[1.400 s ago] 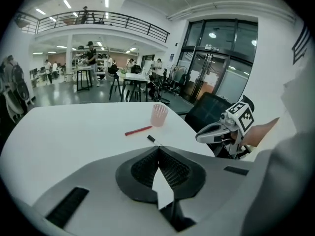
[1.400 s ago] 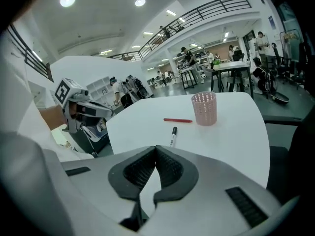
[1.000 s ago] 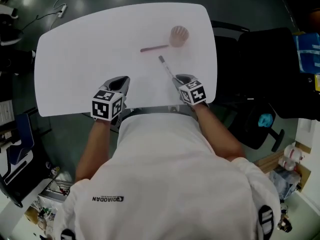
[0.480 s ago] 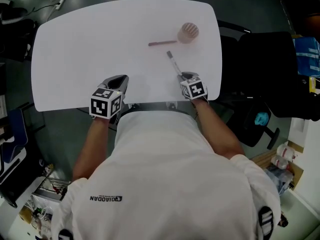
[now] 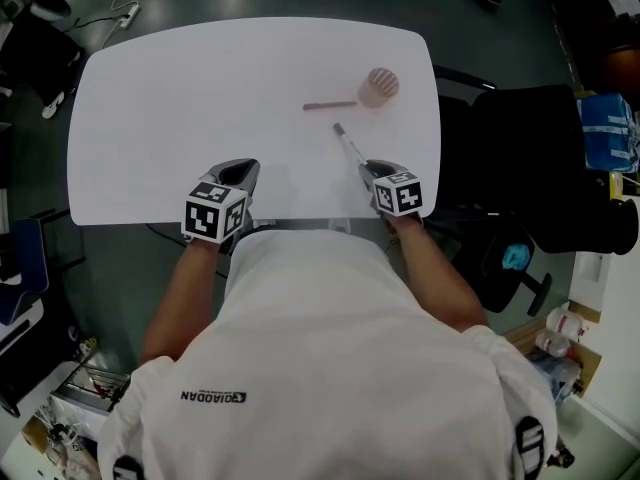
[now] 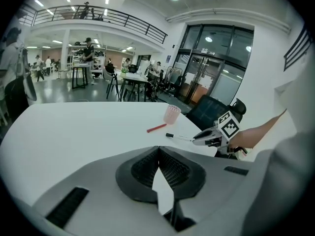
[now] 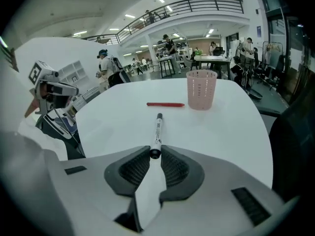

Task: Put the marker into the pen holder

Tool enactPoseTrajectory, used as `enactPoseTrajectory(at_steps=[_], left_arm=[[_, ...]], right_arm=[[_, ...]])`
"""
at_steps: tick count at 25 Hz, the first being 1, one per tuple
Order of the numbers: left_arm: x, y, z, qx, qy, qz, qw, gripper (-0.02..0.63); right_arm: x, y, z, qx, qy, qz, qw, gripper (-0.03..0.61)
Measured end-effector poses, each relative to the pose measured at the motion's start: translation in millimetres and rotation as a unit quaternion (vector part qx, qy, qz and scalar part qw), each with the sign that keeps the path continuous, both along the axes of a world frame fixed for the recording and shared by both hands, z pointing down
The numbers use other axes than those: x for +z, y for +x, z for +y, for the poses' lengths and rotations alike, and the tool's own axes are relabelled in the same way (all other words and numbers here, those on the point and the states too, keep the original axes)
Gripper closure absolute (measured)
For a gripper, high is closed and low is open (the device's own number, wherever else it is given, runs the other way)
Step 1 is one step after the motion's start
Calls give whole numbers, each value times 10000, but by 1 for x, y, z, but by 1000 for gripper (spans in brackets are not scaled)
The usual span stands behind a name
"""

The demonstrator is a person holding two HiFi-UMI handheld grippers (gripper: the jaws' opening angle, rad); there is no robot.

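Note:
A white marker with a black cap (image 5: 347, 143) lies on the white table (image 5: 200, 98), pointing away from me toward the pink pen holder (image 5: 378, 87). My right gripper (image 5: 366, 168) is at its near end. In the right gripper view the jaws are closing, and the fingertips (image 7: 143, 154) press on the butt of the marker (image 7: 157, 132). The pen holder (image 7: 201, 89) stands upright beyond it. My left gripper (image 5: 240, 171) rests at the table's near edge, shut and holding nothing (image 6: 158, 150).
A red pen (image 5: 329, 105) lies just left of the pen holder. Black office chairs (image 5: 520, 148) stand to the right of the table. The floor around it is dark, with cables at the far left.
The head view has shifted slightly. The right gripper stays at the marker's near end, and the marker, red pen and holder keep their places. The left gripper has not moved.

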State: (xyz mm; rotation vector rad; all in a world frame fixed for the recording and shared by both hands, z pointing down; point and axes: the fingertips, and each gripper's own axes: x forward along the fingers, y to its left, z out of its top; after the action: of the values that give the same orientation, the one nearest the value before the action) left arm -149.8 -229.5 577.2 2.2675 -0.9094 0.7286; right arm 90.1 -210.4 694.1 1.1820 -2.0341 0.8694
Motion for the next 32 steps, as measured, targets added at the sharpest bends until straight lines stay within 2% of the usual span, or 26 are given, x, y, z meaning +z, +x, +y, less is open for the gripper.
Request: enactPoseTrajectory(at_steps=[13,18,23,27,32], left_arm=[[-8,18,-5,76,152,129,9998,588],[-11,4,-7,-220,200,122,9995,588],[-13,-7,-4,-468,215,142,9986,588],[-12,-8,5,-593,201,148,9979,588],[-11,-15,12,-672,195,124,9975,588]], right_arm=[[-81,-2,-19,18,945,-343,9949,492],[-117,17,-43,240,1365,-376,9896,492],[-153,43,-72,464,1774,-280,9826,492],[-162,66,-92,729,1921,-184,9785,492],[-148,81,-110,830,1963,331,9765,492]])
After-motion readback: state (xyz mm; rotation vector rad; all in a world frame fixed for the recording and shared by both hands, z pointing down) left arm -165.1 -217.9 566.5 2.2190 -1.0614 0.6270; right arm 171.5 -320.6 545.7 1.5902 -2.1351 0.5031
